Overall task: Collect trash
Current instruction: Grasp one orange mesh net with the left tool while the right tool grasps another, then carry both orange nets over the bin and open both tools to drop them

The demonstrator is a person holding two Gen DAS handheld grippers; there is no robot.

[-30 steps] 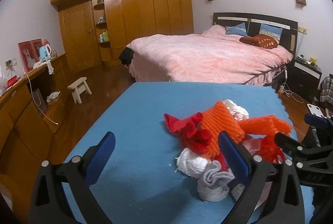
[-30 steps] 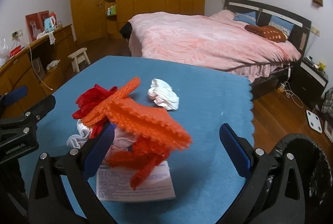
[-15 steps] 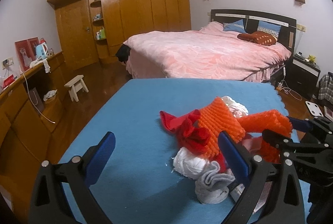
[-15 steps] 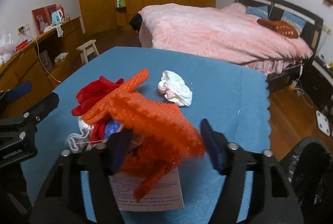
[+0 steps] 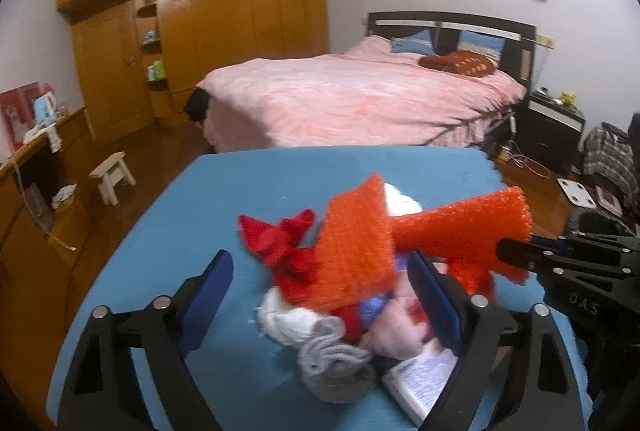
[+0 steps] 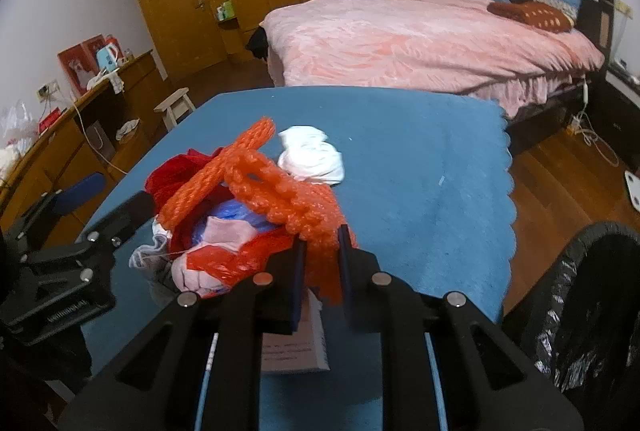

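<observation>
A pile of trash lies on the blue table [image 5: 160,271]: an orange foam net [image 5: 356,243], red cloth [image 5: 280,243], a white wad [image 5: 280,319], a grey sock [image 5: 336,363] and a printed booklet [image 5: 424,387]. My left gripper [image 5: 318,259] straddles the pile; its jaws are closing and stand wide, pads clear of the trash. My right gripper [image 6: 322,255] is closing, its pads pinching one end of the orange foam net [image 6: 280,199]. That end is lifted off the pile. A white crumpled tissue [image 6: 312,155] lies behind the pile.
A black-lined bin [image 6: 592,291] stands on the floor at the table's right edge. Beyond the table are a pink bed [image 5: 360,99], a wooden wardrobe [image 5: 240,11], a small stool [image 5: 114,175] and a sideboard [image 6: 80,135] on the left.
My right gripper went from wide open to pinched on the orange net, whose end has risen. The left gripper came closer over the pile and its jaws narrowed a little.
</observation>
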